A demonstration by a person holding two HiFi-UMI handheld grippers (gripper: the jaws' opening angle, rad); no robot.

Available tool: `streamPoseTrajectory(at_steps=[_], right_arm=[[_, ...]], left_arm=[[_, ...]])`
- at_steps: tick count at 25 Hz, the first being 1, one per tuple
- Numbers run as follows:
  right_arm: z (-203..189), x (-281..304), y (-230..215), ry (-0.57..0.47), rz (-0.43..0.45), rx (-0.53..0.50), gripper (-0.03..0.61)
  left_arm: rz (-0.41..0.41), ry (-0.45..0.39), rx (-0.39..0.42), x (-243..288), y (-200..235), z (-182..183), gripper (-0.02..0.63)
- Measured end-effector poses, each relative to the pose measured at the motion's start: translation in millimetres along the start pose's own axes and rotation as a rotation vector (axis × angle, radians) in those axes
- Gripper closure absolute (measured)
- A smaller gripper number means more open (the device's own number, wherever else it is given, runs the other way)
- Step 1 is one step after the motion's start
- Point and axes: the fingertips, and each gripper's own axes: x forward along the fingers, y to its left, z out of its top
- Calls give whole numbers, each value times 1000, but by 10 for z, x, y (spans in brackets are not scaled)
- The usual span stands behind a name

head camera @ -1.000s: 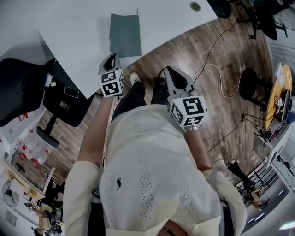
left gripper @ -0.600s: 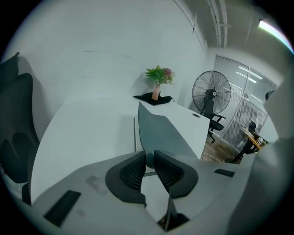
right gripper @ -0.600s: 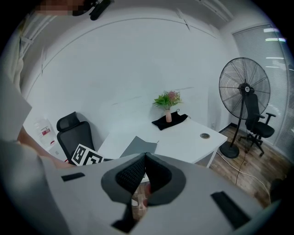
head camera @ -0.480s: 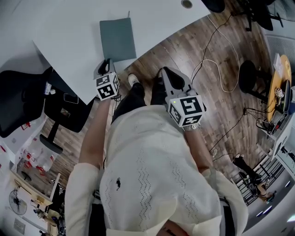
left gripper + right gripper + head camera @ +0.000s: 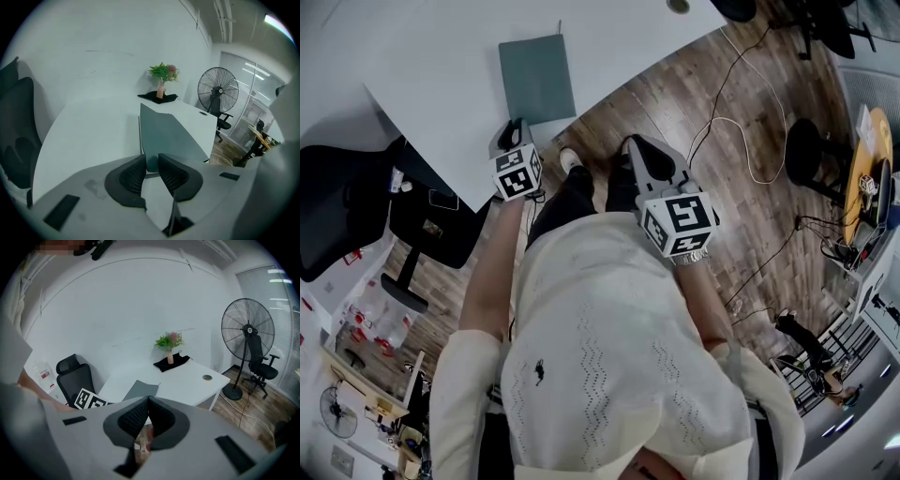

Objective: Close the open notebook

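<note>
Table [image 5: 441, 84], white, one: carries the task's thing near its front edge.
Notebook [image 5: 536, 80], grey-green cover, one: lies flat on the table and looks shut already, so closing seems done and letting go is the step in hand.
Grippers, two.
Left gripper [image 5: 151, 161]: at the notebook's near edge, jaws a little apart and just been opening. The edge shows in the gap, with no pad pressing on it.
Right gripper [image 5: 146, 404]: jaws together on nothing, held back over the floor, well apart from the notebook.
Next move, judged: draw the left gripper clear without catching the cover.
</note>
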Motion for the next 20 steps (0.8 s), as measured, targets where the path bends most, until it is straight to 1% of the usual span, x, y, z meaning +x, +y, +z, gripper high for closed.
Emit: streamPoseTrajectory(at_steps=[6, 8, 11, 20], right_arm=[[-18, 17, 14, 7, 1, -3, 577], [-17, 14, 12, 7, 0, -3, 577], [-26, 14, 0, 8, -2, 0, 577], [-54, 19, -8, 18, 0, 4, 577]], left_arm=[[16, 19, 30, 36, 48, -40, 522], [26, 37, 55, 53, 69, -65, 494], [30, 38, 89, 65, 70, -84, 494], [40, 37, 102, 59, 58, -90, 494]])
